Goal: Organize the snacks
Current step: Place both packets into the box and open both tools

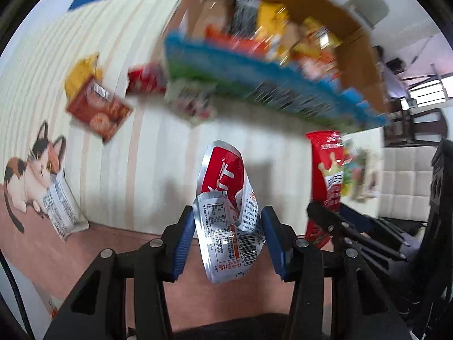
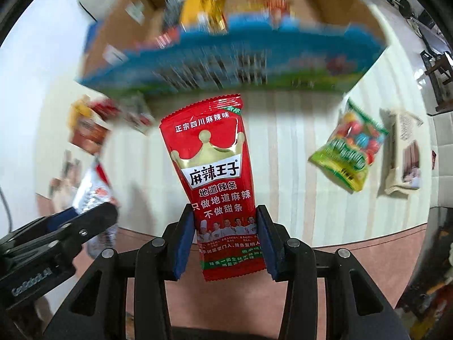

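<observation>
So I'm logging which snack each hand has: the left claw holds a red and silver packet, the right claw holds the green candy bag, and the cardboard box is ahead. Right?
Not quite. The right claw holds a red spicy-strip packet, as the right wrist view shows. The green candy bag lies on the striped cloth. The left claw does hold the red and silver packet, with the cardboard box ahead.

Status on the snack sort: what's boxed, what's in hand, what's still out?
Done: several packets already lie in the cardboard box.
In hand: the left gripper is shut on a red-and-silver packet; the right gripper is shut on a red crown packet.
Left on the striped cloth: a green candy bag, a beige packet, an orange cookie packet, a white packet, and a few others too blurred to name.
</observation>
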The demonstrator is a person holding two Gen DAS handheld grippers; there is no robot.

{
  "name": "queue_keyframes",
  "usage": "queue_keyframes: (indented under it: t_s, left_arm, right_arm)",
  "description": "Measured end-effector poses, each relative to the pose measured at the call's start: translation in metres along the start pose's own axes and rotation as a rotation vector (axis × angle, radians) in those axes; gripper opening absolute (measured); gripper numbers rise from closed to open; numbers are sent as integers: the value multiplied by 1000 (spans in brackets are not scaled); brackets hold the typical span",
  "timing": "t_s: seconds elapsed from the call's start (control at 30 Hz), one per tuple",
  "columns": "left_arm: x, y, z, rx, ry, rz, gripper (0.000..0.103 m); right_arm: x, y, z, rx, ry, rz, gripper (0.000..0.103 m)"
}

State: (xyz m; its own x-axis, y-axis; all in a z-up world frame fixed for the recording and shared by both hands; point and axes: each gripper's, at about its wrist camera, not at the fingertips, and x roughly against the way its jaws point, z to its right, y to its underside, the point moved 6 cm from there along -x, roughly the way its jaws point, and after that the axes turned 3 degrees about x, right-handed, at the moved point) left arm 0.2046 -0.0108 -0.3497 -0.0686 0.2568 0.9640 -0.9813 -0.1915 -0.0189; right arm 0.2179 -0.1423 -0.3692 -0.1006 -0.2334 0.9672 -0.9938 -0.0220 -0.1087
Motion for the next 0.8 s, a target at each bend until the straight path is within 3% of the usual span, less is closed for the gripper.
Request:
queue_keyframes:
  t_s: [0.07,0.23,0.37,0.53,0.8]
  left_arm:
    - [27,-10,12,-16,38,41,45]
    - [79,-74,42,-64,91,115,45]
    - [95,-137,57,-114,51,169,45]
    - [79,-209,59,-156,-34,166,45]
    - [16,-282,46,-132,-111,32,45]
  right_arm:
    - [29,-9,-16,-5,-25,41,45]
    - [88,-68,-8,-36,-84,148,45]
    - [115,-116,10,-50,-32,217,45]
    - [103,-177,36,-98,34,211,45]
    - [50,-249,78,-167,143,134,45]
